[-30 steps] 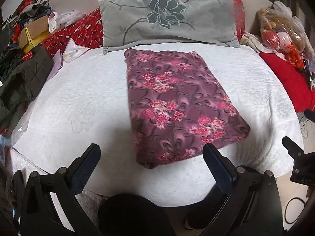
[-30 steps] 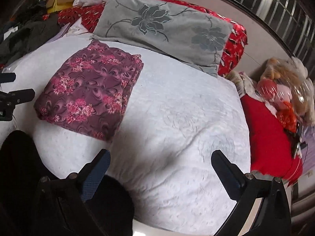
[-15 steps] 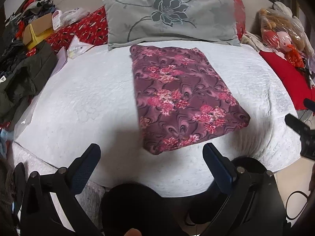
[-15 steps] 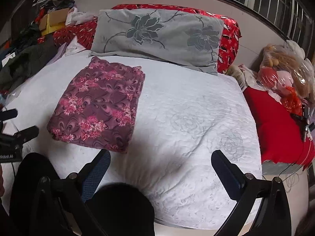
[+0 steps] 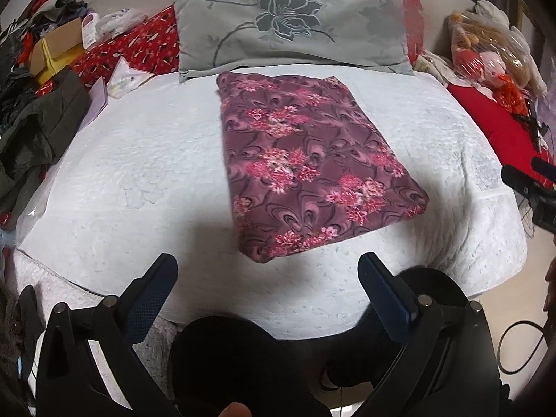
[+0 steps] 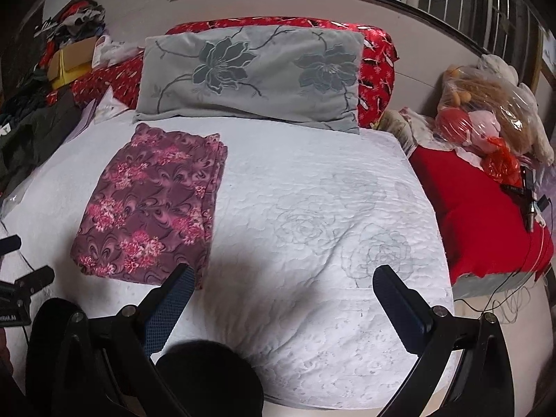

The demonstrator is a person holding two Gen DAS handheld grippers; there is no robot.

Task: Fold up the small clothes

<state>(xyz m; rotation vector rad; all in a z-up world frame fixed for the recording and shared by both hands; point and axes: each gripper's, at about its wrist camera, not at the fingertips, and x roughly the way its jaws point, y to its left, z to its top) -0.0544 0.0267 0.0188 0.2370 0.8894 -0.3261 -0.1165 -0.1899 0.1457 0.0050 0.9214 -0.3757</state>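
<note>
Garment, floral purple-pink (image 5: 312, 170), left wrist view: lies folded flat in a rectangle on the white quilted bed cover (image 5: 139, 180), mid-bed, its far edge just short of the grey flower pillow (image 5: 292, 31). Left gripper (image 5: 267, 278) spread wide, holding nothing, poised off the near bed edge. The fold looks finished; if one more is wanted, pinch the near corners squarely and lift evenly. Layers underneath hidden. Right wrist view: garment (image 6: 153, 208) at left, stacked layer edges showing along its right side. Right gripper (image 6: 285, 285) likewise spread and empty, its left finger overlapping the near right corner in view; contact cannot be told. Left gripper's tip cut off at frame edge.
</note>
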